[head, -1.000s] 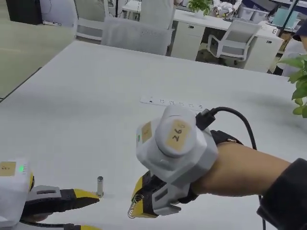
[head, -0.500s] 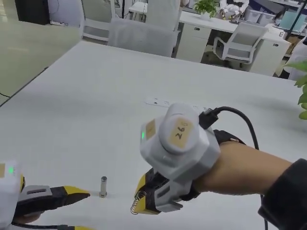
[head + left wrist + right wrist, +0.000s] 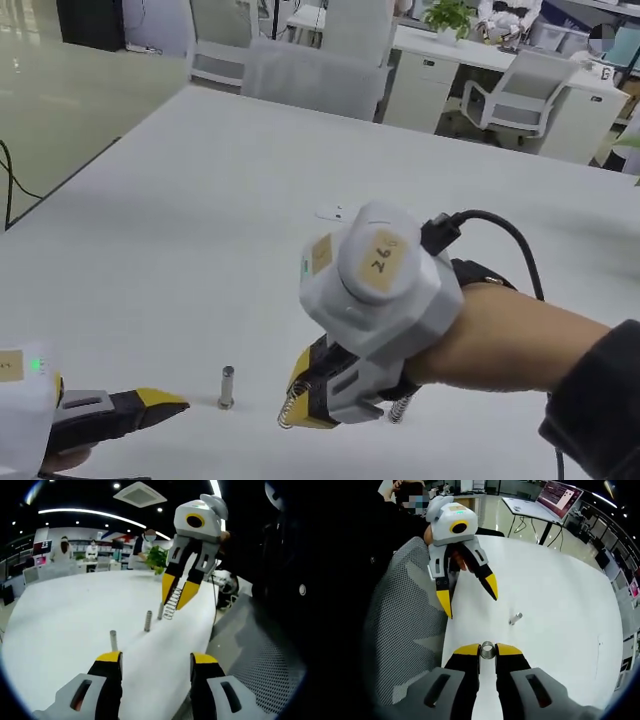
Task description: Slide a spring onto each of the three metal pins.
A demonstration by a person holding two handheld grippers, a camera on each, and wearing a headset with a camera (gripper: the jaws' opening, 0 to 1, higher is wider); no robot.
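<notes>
Across the white table, the right gripper pinches 1 spring just above centre of the left gripper view, the left gripper gapes empty at bottom, and the pins mid-frame look bare (I judge all 3 are yet to be fitted).

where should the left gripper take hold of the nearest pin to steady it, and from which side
Probably low on the shaft of the nearest pin. It stands upright on the table, so bring the open left gripper in level, straight ahead from where it faces, with one of the jaws on each side. That leaves the pin's top free for the spring.
</notes>
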